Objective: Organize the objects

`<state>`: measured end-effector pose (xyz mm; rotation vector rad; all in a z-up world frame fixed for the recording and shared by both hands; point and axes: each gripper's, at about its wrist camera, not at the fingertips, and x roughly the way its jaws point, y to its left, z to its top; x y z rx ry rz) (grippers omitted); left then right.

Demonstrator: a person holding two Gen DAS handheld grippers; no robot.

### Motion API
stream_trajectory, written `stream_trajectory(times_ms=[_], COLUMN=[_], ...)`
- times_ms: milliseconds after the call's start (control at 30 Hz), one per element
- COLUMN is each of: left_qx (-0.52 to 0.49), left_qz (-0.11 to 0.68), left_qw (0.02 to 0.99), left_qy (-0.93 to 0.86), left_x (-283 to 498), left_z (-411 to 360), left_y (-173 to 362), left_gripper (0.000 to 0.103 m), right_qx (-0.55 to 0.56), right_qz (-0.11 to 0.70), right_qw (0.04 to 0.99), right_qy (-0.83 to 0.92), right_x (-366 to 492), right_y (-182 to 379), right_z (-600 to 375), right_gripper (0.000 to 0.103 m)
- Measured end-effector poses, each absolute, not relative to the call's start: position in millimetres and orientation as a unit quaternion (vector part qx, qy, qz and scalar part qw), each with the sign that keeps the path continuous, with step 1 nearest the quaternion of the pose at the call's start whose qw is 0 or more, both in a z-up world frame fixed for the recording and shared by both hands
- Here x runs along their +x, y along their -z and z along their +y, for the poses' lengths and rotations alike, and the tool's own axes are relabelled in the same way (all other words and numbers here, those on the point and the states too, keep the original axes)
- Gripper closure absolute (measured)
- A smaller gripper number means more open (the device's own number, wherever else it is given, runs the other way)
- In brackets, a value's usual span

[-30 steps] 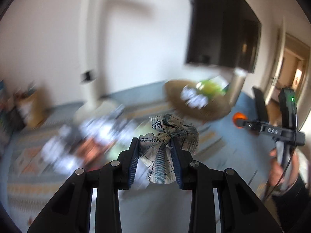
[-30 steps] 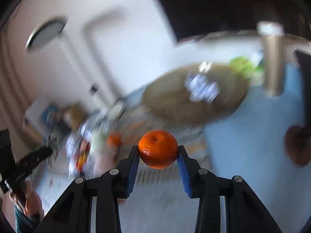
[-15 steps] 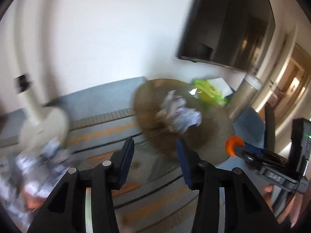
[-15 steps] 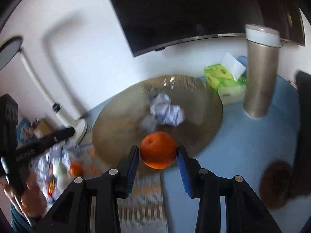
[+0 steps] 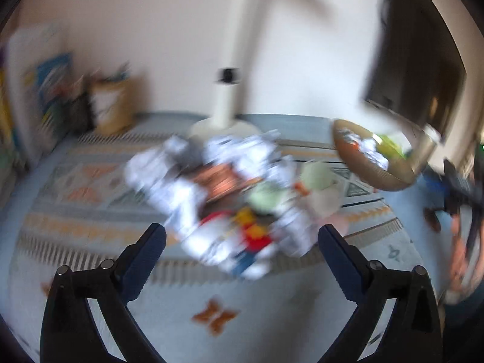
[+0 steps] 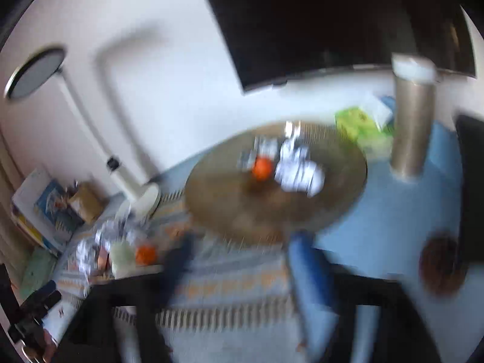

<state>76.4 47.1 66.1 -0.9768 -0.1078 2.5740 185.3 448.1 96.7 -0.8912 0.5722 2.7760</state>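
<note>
Oranges number two in the right wrist view: one orange point(image 6: 262, 168) is lying inside the round woven tray point(image 6: 230, 208), touching a crumpled white plaid cloth point(image 6: 299, 172) on its right. A second orange point(image 6: 145, 254) is sitting to the left of the tray, in the blurred pile of clutter point(image 6: 106, 248) on the patterned rug point(image 6: 211, 308). One tall tan cylinder point(image 6: 412, 121) is standing just right of the tray, with one green tissue pack point(image 6: 361, 124) behind the tray and one wall-mounted television point(image 6: 332, 21) above it. One white lamp base point(image 6: 148, 195) is standing left of the tray.

The right gripper point(image 6: 239, 260) is hovering in front of the tray, motion-blurred, its blue-padded fingers point(image 6: 311, 266) standing apart and holding nothing.

From the left wrist view, the left gripper point(image 5: 242, 242) is pointing down at the pile point(image 5: 230, 193), well left of the tray point(image 5: 372, 172), with its two fingers point(image 5: 151, 248) spread wide and nothing between them. The pile is too blurred to count; white crumpled pieces, something pale green and red-yellow bits are showing.
</note>
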Motion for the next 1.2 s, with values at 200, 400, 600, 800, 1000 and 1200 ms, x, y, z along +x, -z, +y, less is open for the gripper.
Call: stream_trajectory(times_ms=[200, 400, 600, 800, 1000, 1200], left_qx=[-0.376, -0.364, -0.365, -0.375, -0.375, -0.369], left_qz=[-0.022, -0.05, -0.066, -0.053, -0.025, -0.011], left_qw=[0.082, 0.085, 0.083, 0.081, 0.07, 0.06], left_qy=[-0.923, -0.926, -0.925, -0.922, -0.924, -0.927], left_x=[52, 58, 56, 54, 56, 59], left_z=[18, 5, -1, 5, 14, 18], left_y=[-22, -20, -20, -18, -17, -18], left_gripper=[0.003, 0.003, 0.003, 0.003, 0.003, 0.003], right_qx=[-0.35, -0.369, -0.382, -0.38, -0.371, -0.362], right_qz=[0.085, 0.029, 0.056, 0.103, 0.129, 0.113], right_qw=[0.059, 0.106, 0.098, 0.085, 0.076, 0.079], right_qy=[-0.931, -0.923, -0.917, -0.915, -0.917, -0.922], right_x=[177, 171, 165, 166, 169, 169], right_y=[-44, -32, -28, -28, -31, -33], right_z=[350, 332, 343, 358, 366, 361], right_gripper=[0.0, 0.0, 0.0, 0.0, 0.0, 0.0])
